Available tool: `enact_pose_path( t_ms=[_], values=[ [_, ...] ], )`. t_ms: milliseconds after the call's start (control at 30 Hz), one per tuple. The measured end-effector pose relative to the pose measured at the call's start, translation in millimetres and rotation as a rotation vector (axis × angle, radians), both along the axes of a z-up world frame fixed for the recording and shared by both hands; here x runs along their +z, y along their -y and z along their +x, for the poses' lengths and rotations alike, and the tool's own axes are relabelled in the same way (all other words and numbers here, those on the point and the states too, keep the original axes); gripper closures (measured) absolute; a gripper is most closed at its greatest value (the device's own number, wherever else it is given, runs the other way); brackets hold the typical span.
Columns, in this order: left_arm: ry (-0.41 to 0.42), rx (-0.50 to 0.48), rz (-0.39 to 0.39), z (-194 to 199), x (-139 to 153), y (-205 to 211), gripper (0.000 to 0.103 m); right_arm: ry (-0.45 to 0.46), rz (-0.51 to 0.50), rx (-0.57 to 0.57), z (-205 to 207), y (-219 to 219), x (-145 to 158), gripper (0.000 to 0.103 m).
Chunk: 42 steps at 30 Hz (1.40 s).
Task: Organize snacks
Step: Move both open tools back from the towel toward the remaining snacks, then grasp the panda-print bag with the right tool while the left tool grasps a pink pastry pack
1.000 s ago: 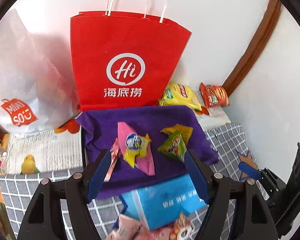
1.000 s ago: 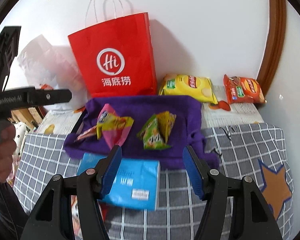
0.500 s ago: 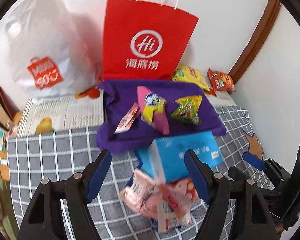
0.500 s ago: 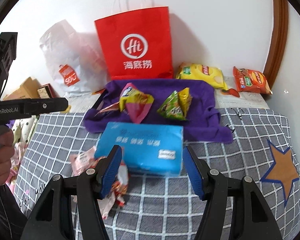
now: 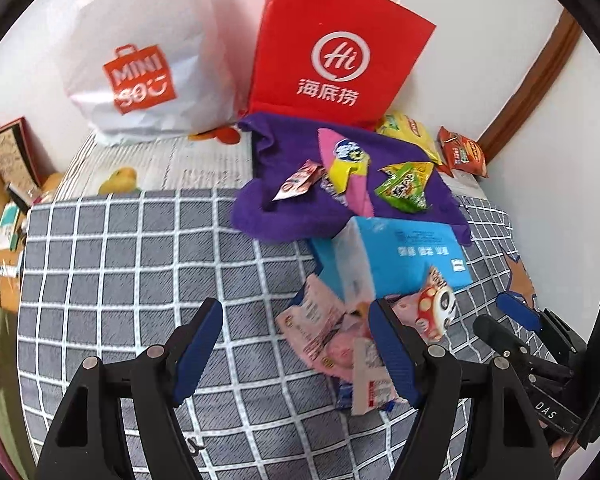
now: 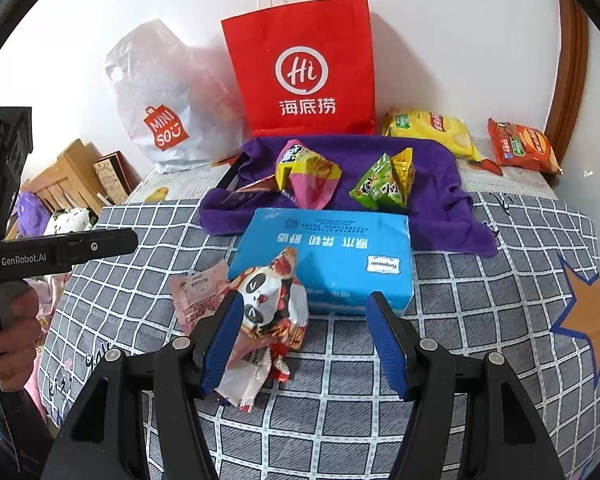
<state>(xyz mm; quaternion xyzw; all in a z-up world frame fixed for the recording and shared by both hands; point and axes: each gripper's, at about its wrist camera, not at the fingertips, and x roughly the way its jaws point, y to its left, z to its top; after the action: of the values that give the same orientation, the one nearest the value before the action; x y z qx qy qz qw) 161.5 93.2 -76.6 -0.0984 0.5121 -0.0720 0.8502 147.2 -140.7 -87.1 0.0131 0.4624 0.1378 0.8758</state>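
My left gripper is open above the checked cloth, its right finger just over a heap of pink snack packets. Behind the heap lies a blue tissue pack. My right gripper is open too, in front of the tissue pack. A panda-print packet lies by its left finger, not gripped. On the purple towel sit a pink-and-yellow snack and a green triangular snack. A yellow chip bag and an orange-red bag lie at the back right.
A red paper bag and a white plastic bag stand against the wall. A hand holds the other gripper's black body at the left. Boxes and wooden furniture crowd the left edge. A wooden frame runs up the right wall.
Both grippers have drawn back from the wall and sunk a little; the left view has also swung left. The packet heap before the tissue pack has come into view. Jaws are unchanged.
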Motion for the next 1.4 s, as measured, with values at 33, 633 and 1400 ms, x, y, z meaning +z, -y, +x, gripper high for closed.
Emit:
enact_pose_path(
  t_ms=[33,633,1400],
  values=[
    [-0.003,0.005,-0.001,-2,-2,-2,0.029,-0.001,0.000,-0.001,-1,-1,-1,0.040],
    [-0.022,0.036,-0.028,-15,-14,-21,0.029,-0.007,0.009,-0.004,-8,-4,-2,0.040],
    [-0.050,0.037,-0.050,-12,-38,-27,0.029,-0.106,-0.004,0.067,22,-42,-44,0.040]
  ],
)
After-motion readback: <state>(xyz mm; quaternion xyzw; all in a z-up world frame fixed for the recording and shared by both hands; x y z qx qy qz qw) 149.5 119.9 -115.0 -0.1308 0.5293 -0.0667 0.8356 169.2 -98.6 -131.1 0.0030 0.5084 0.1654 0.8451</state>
